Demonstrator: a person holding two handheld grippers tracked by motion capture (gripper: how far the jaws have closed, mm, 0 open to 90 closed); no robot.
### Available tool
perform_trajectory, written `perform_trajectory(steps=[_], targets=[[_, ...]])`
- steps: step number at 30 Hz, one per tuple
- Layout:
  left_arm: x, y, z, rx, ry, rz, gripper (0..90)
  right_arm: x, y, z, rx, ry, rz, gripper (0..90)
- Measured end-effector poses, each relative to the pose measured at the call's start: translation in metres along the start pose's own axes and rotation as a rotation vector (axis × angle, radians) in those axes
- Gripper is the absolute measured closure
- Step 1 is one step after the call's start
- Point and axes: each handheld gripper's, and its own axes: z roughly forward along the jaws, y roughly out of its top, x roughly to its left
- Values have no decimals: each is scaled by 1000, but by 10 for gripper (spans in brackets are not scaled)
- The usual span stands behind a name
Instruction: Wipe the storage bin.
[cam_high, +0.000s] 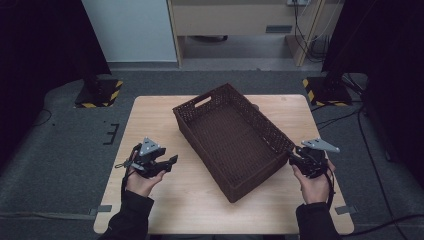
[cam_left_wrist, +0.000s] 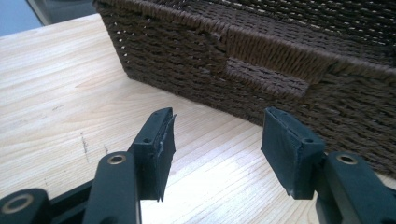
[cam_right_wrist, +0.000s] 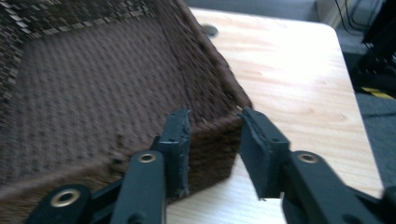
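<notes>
I see the brown woven basket (cam_high: 230, 140) sitting slantwise in the middle of the light wooden tabletop (cam_high: 150, 120), one handle cut-out in its far end wall and another in the near end wall. My left gripper (cam_high: 172, 160) hangs just above the tabletop, near the basket's left long side but apart from it; its jaws are spread wide with bare wood between them, and in the left gripper view (cam_left_wrist: 217, 151) they point at the basket's wall (cam_left_wrist: 187, 60) and its handle slot. My right gripper (cam_high: 291, 157) is at the basket's near right corner. In the right gripper view (cam_right_wrist: 212, 154) its jaws straddle that corner of the rim (cam_right_wrist: 210, 140); there is a gap beside the right pad (cam_right_wrist: 254, 149), so the jaws are parted and not clamping the wicker.
</notes>
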Motion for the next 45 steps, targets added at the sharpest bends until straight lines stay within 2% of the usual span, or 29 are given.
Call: perform_trajectory(steps=[3,6,11,16,18,22,25,28,33,36,39,42,45], targets=[[1,-1,0,7,6,-1,427,9,1,1,-12,24,-3,571],[3,-1,0,-2,9,-8,426,14,-1,8,-5,17,-12,552],[6,-2,0,2,15,-15,426,12,2,15,-1,-14,-27,571],[7,-2,0,1,15,-19,426,4,3,23,-27,-44,-53,565],[8,-2,1,0,17,-21,424,3,2,22,-34,-42,-49,523],[10,-3,1,2,28,-25,416,13,1,16,-35,16,-42,488],[12,-3,1,-2,29,-32,413,18,0,18,-18,-3,-56,512],[14,-2,1,0,31,-32,411,15,1,20,-17,-17,-58,549],[16,0,1,-11,37,-37,403,7,0,23,-33,-17,-37,514],[19,2,0,-22,41,-49,389,10,0,17,-43,2,-36,489],[21,4,0,-30,52,-56,386,19,-2,13,-23,45,-36,469],[23,6,1,-29,62,-48,380,24,-4,17,-10,28,-48,477],[27,7,3,-35,77,-44,372,22,-2,20,-10,10,-60,490]])
